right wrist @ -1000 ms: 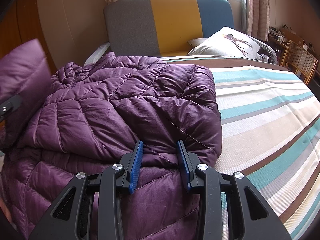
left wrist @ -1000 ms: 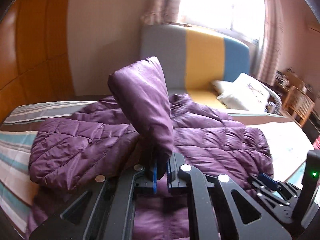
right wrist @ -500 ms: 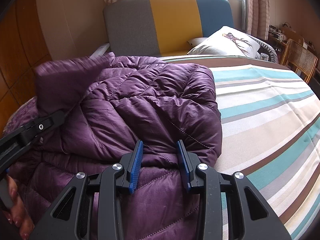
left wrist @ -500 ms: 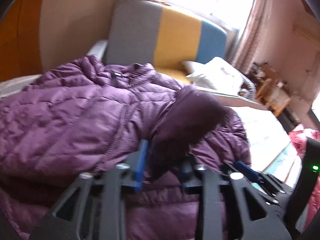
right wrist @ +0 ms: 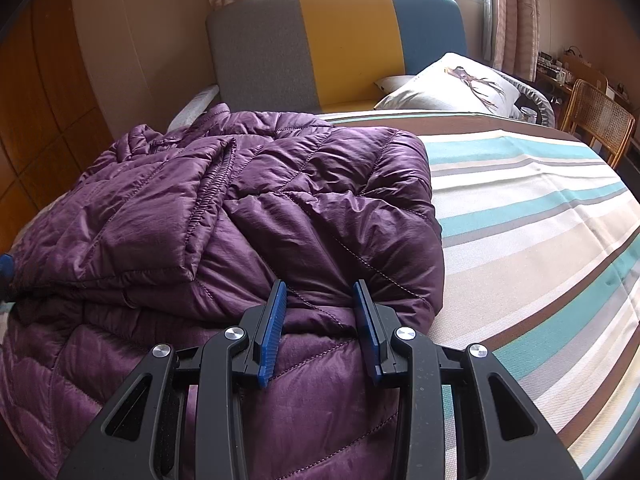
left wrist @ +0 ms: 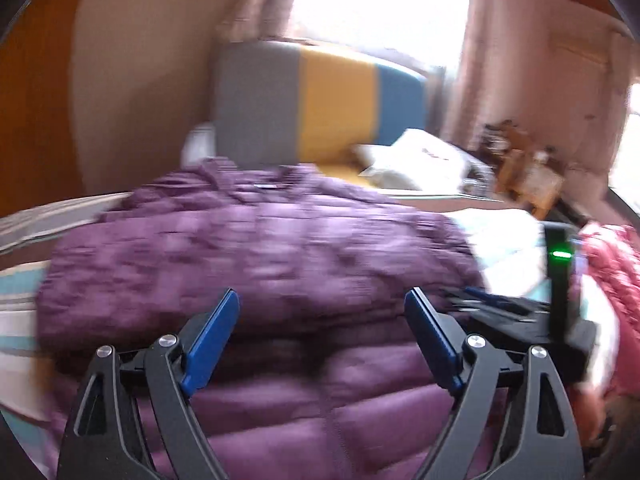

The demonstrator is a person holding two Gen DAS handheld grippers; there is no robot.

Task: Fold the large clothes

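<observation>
**Purple jacket lies folded on the striped bed, one gripper wide, one resting on it**

The left wrist view is smeared with motion blur, so the quilting of the purple puffer jacket (left wrist: pixel 260 264) reads only as soft bands, and the clutter by the window at the far right cannot be made out. At that view's right edge there is something pink and quilted (left wrist: pixel 608 256), cut off by the frame; it may be another garment, but I could not say. A dark unit with a green light (left wrist: pixel 562 255) stands in front of it.

From the right wrist view the jacket (right wrist: pixel 248 208) is sharp: it lies on the striped bedspread (right wrist: pixel 540 216), on the left part of the bed, with both sleeves folded across its front. Its lower part runs under the gripper and off the bottom of the frame. A white pillow (right wrist: pixel 452 84) sits near the grey, yellow and blue headboard (right wrist: pixel 344 40).

The left gripper (left wrist: pixel 322 332) is held low over the jacket, its blue fingers spread wide with nothing between them. The right gripper (right wrist: pixel 320 320) points along the bed toward the headboard, its fingers at a narrower gap, with the bulge of the jacket's folded edge between them; whether the pads actually pinch the fabric is hard to tell.
</observation>
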